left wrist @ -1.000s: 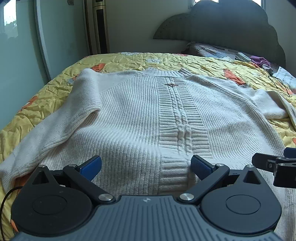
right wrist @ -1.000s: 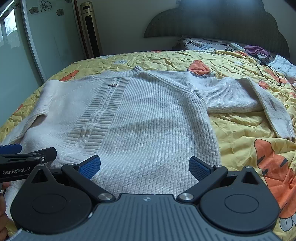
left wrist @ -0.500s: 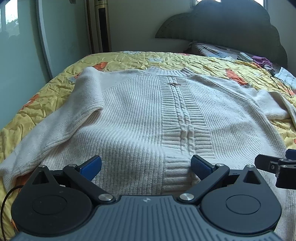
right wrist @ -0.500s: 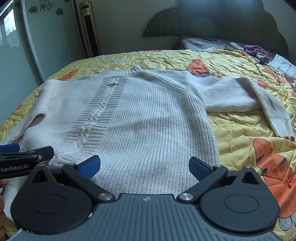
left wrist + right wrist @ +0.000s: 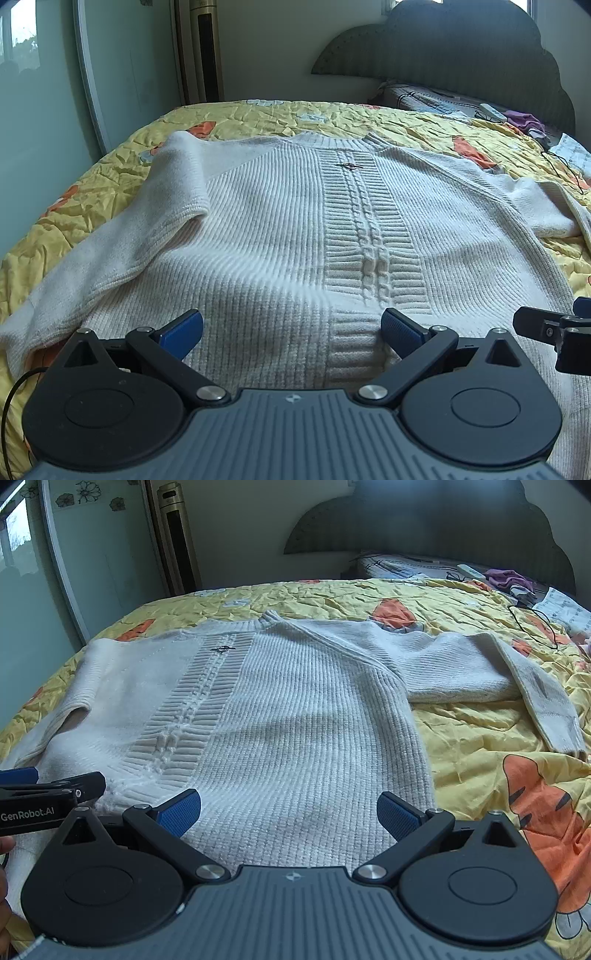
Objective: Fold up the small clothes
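left wrist view. left gripper spread wide, blue pads apart with nothing between them, low over the bottom hem of the sweater. sweater laid front up on the yellow bedspread, collar at the far end toward the headboard, cable band running down its middle. one sleeve on the window side of the sweater already turned in partly, upper part lapped over the shoulder, cuff end trailing down beside the hem. far sleeve only partly seen at the sweater's other edge. tip of the right gripper showing just off the hem on that side.

right wrist view. right gripper also wide open, pads empty, low at the hem on the sweater's other half. whether either one touches the knit: cannot tell. second sleeve stretched out sideways from the sweater across the bedspread, cuff bent down toward the near edge, not folded in. left gripper's tip beside the hem at the cable-band side. remote, purple cloth and cable well beyond the sweater near the headboard, out of the way.

progress, as a judgement: early. garment spread and roughly flattened, one sleeve half dealt with. left to do: bring the outstretched sleeve across the body, tidy the first sleeve, then lift the hem toward the collar. both grippers placed at the hem and open, so likely about to pinch it.
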A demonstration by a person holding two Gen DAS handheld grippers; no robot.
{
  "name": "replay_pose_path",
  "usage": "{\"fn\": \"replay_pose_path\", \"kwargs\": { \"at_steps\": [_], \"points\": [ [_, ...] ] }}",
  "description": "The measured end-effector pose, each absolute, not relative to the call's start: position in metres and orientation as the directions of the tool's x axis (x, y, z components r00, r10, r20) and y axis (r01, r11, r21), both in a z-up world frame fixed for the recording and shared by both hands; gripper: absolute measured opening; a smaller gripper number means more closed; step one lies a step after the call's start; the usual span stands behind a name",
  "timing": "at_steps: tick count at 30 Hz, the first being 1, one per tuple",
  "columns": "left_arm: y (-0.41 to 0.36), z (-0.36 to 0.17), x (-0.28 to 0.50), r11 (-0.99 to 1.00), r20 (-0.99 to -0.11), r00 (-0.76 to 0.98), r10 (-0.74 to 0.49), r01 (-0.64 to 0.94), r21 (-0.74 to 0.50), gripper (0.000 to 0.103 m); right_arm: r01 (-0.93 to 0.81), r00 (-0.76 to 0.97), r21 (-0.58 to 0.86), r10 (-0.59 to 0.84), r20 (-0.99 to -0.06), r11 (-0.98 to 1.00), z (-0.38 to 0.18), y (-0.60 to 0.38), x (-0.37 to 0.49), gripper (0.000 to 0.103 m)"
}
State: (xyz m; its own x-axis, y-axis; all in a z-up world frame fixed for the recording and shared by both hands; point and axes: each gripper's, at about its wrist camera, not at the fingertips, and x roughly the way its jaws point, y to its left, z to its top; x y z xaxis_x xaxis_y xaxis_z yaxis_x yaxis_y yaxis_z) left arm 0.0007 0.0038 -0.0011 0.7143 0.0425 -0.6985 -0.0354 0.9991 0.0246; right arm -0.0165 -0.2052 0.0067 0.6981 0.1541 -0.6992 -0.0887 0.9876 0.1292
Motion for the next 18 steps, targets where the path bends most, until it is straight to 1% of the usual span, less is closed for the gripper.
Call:
{"fn": "replay_pose_path", "kwargs": {
  "at_steps": [18],
  "points": [
    [0.0033,-0.0047,0.0005,0.999,-0.704,0.709,0.05,-0.038,0.033,0.103,-0.071,0.702,0.14,0.149,-0.696,0.988,0.0036,-0.2131,-0.0172,0.103]
  ]
}}
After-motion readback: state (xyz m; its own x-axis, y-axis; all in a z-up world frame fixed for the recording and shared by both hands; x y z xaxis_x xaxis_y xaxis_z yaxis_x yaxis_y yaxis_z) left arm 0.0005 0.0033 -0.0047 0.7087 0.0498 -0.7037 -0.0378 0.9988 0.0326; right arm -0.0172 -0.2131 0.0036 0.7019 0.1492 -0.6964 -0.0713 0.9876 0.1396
